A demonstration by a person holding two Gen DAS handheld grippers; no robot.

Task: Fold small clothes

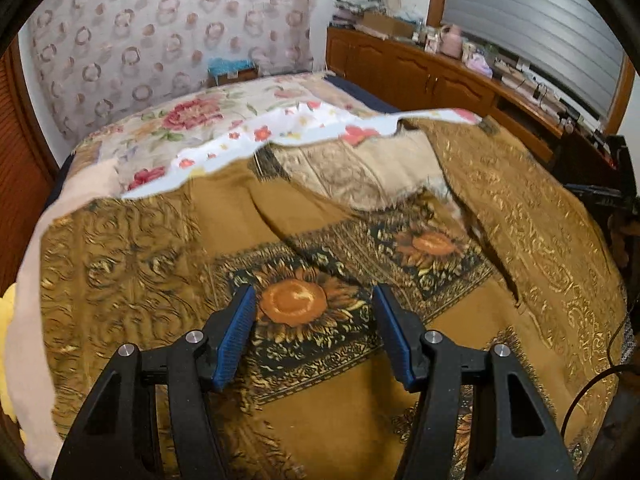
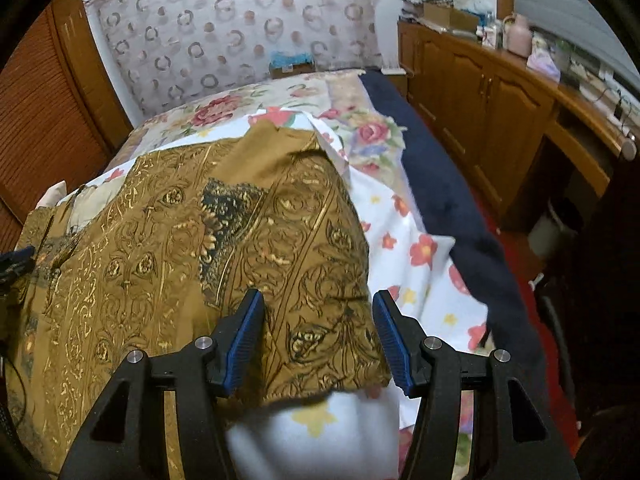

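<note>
A brown and gold woven cloth with sunflower squares (image 1: pixel 320 240) lies spread on the bed, one far corner folded back to show its pale underside (image 1: pixel 360 176). My left gripper (image 1: pixel 314 300) is open and empty, above a sunflower motif. In the right wrist view the same cloth (image 2: pixel 200 240) drapes over the bed's right part, its near edge (image 2: pixel 320 388) lying between the fingers of my right gripper (image 2: pixel 318 304), which is open and holds nothing. A white floral sheet (image 2: pixel 420 248) lies under the cloth.
A floral bedspread (image 1: pixel 192 120) covers the far bed. A navy blanket (image 2: pixel 440 184) runs along the bed's right side. A wooden cabinet with clutter (image 1: pixel 440 76) stands to the right. A wooden slatted door (image 2: pixel 36 128) is at left. A patterned curtain (image 1: pixel 160 40) hangs behind.
</note>
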